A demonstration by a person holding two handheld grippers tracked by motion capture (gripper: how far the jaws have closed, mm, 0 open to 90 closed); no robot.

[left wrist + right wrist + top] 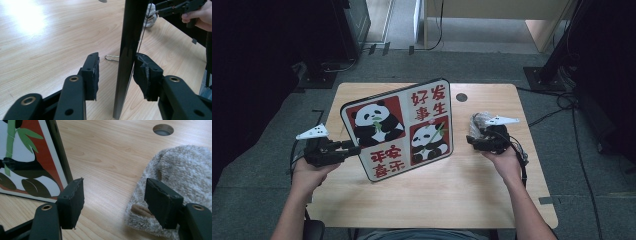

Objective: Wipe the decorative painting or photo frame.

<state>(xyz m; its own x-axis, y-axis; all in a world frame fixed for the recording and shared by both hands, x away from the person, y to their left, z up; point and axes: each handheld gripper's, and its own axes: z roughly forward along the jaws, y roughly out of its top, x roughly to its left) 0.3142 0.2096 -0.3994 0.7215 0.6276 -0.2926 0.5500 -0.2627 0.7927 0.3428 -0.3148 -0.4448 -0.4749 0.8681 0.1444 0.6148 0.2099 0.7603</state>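
Left hand (309, 170): comes in from the bottom edge at about 7 o'clock of the table (437, 195), forearm angled up and slightly right, fist wrapped around the gripper's body, knuckles up.
Left gripper (354, 146): lies roughly level, pointing toward 3 o'clock at the left edge of the panda board (398, 127).
Left jaws: parted on either side of the board's dark edge (127, 57); the right pad sits at the edge, the left pad stands clear with a gap, so there is no clamp.
Panda board: stands tilted near the table's centre, picture side facing the person, lower edge on the wood, top corner leaning toward 12 o'clock.
Right hand (502, 160): enters from about 5 o'clock, forearm slanting up and left, palm under the gripper.
Right gripper (113, 200): points toward 9 o'clock, low over the table.
Right jaws: moderately wide, nothing between them but bare wood; the right one overlaps the fluffy grey cloth (185, 172), though contact is unclear.
Fluffy grey cloth: bunched at 3 o'clock of the board, just beside the right gripper.
Cable hole (461, 97): at 12 o'clock of the table, behind the board.
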